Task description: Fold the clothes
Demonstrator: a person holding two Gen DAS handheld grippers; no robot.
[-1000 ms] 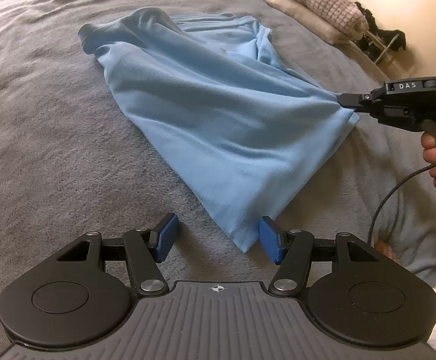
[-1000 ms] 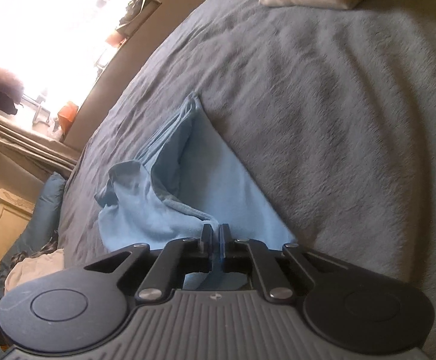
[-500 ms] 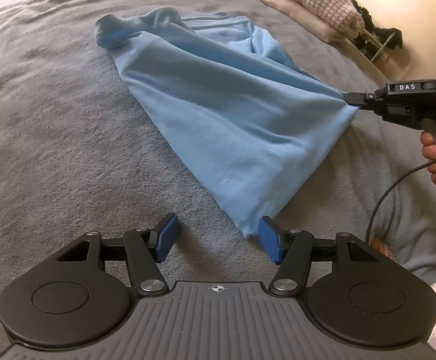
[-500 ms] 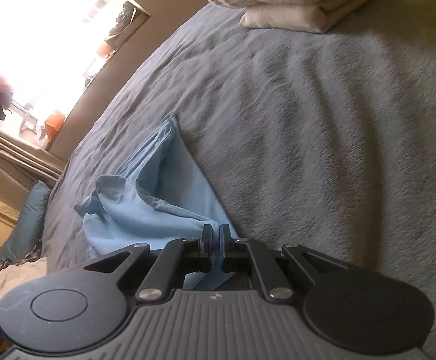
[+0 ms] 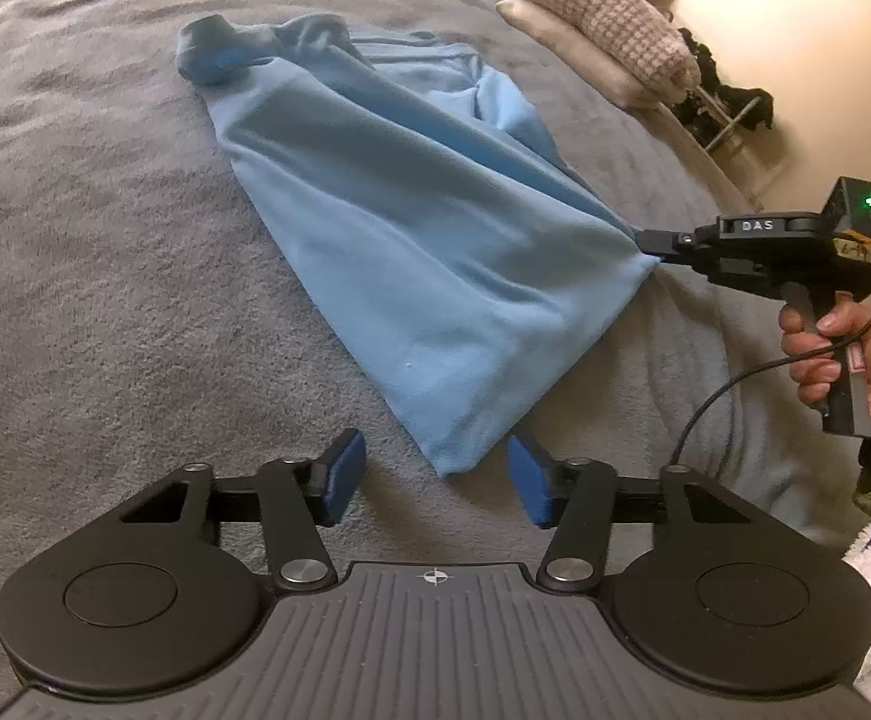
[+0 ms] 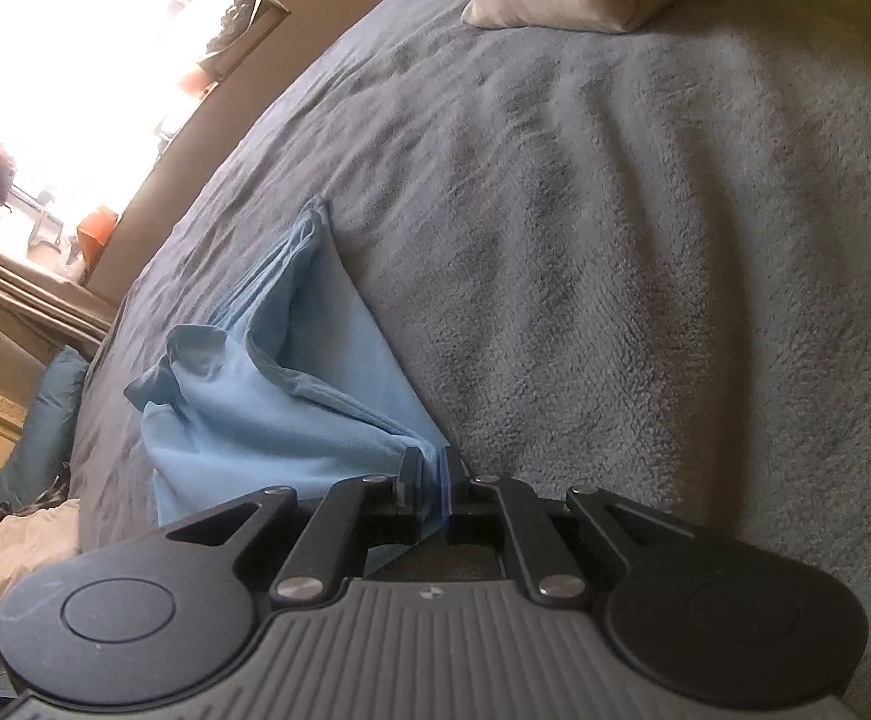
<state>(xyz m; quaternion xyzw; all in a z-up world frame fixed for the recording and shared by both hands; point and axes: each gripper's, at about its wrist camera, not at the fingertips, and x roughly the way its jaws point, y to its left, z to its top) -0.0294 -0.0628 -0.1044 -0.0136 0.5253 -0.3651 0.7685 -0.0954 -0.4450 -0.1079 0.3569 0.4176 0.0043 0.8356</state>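
Bed cover: a grey, fleecy blanket (image 5: 105,276) covers the whole bed; its soft pile will probably drag a little on any cloth that is pulled over it.

Garment: the light blue, thin, soft cloth garment (image 5: 411,252) lies on the blanket, bunched at the far end and stretched toward the near side. It looks light and limp, not slippery and not fragile. It will likely sag and wrinkle wherever it is not supported.

Near corner: one corner of the garment (image 5: 456,462) lies flat on the blanket, between the blue pads of the left gripper (image 5: 435,474). This seems the good place to take hold, at the hem where the cloth is doubled.

Left gripper fingers: they are apart and closing at this moment. The corner is between them, but the pads do not press on it yet.

Right gripper: the right gripper (image 6: 434,474) has its fingers together, clamped on another corner of the garment, and lifts it a little off the blanket. In the left wrist view the cloth is taut toward it.

Hand: the person's hand (image 5: 825,348) holds the handle of the right gripper.

Pillows: a knitted pillow and a white one (image 5: 591,18) lie at the far right, well apart from the garment.
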